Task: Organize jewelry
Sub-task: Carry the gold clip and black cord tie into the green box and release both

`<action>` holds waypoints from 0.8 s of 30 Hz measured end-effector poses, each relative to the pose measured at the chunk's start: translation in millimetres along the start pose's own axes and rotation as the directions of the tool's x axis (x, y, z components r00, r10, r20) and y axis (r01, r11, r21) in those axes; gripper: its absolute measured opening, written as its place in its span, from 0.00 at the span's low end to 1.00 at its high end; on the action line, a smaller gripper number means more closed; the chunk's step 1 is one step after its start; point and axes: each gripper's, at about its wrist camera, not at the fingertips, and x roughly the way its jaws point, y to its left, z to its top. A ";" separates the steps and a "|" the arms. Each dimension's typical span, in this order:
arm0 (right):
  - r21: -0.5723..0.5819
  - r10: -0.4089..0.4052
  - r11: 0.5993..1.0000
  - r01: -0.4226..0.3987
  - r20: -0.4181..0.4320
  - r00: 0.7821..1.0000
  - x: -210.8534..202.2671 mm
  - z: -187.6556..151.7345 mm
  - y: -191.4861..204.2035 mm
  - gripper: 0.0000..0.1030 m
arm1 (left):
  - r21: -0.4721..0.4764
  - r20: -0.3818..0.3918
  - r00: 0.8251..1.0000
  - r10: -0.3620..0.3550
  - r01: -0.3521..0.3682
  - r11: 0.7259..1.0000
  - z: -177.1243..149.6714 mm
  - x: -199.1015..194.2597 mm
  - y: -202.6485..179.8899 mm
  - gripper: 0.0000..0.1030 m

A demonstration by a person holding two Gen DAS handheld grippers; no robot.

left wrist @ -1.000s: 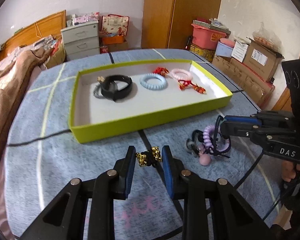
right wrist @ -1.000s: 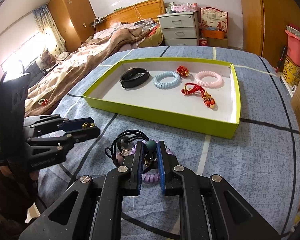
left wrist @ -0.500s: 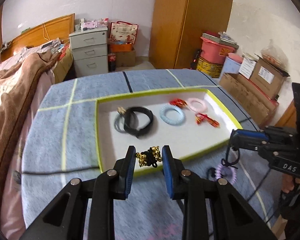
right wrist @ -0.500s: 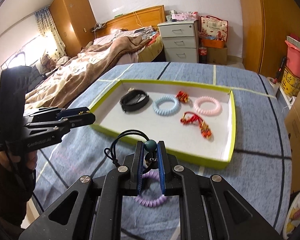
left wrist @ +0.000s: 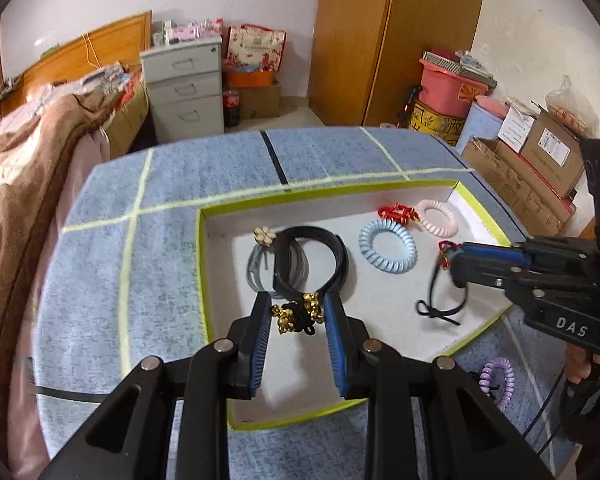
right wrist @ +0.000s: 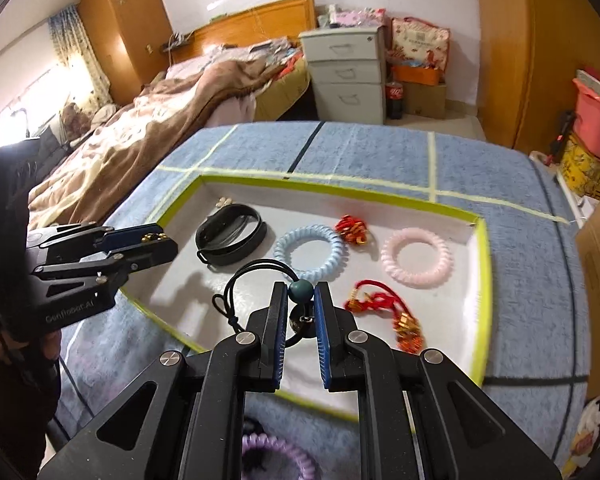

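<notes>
A yellow-green tray [left wrist: 202, 264] [right wrist: 485, 292] lies on the blue cloth. In it are a black band [left wrist: 342, 256] [right wrist: 236, 236], a blue coil ring [left wrist: 388, 245] [right wrist: 310, 252], a pink coil ring [left wrist: 438, 218] [right wrist: 416, 260] and red knots [right wrist: 384, 304]. My left gripper [left wrist: 298, 314] [right wrist: 168, 244] is shut on a black hair tie with gold bells [left wrist: 296, 314], above the tray's near left part. My right gripper [right wrist: 301, 296] [left wrist: 458, 264] is shut on a black cord with a green bead [right wrist: 300, 291], its loop [left wrist: 440, 304] hanging over the tray.
A purple coil ring [left wrist: 496, 378] [right wrist: 276, 452] lies on the cloth outside the tray's near edge. A bed with a brown blanket [right wrist: 148, 136] is at the left, drawers [left wrist: 184, 84] behind, boxes [left wrist: 540, 168] at the right.
Both grippers have risen from the cloth and moved forward over the tray, each still holding its piece. The purple coil ring stayed on the cloth.
</notes>
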 end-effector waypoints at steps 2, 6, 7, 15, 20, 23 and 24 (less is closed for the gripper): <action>-0.015 -0.006 1.000 0.006 -0.020 1.000 9.5 1.4 2.2 0.13 | 0.002 -0.011 1.000 0.012 -0.012 1.000 -1.2 4.7 -0.5 0.27; -0.038 -0.010 0.999 0.007 -0.069 0.998 25.4 1.2 3.6 0.13 | 0.005 -0.030 1.000 0.000 0.000 1.000 -4.2 11.0 1.1 0.28; -0.052 -0.017 0.999 0.013 -0.078 0.997 28.2 0.6 4.8 0.13 | 0.002 -0.034 0.999 0.006 -0.006 1.000 -4.5 12.6 2.0 0.28; -0.096 -0.035 0.995 0.027 -0.090 0.995 33.3 -1.8 6.4 0.14 | -0.015 -0.042 0.999 -0.004 0.004 1.000 -5.2 18.0 7.9 0.28; -0.103 -0.037 0.994 0.028 -0.087 0.996 33.1 -2.5 8.2 0.14 | -0.012 -0.044 0.999 -0.003 0.002 1.000 -5.5 18.5 7.4 0.28; -0.097 -0.038 0.995 0.029 -0.085 0.996 33.5 -2.6 8.9 0.14 | -0.025 -0.048 0.999 -0.015 0.014 1.000 -4.8 20.1 7.0 0.30; -0.094 -0.036 0.995 0.028 -0.084 0.996 33.3 -2.6 9.3 0.14 | -0.020 -0.049 0.999 -0.016 0.015 1.000 -4.6 20.3 5.7 0.32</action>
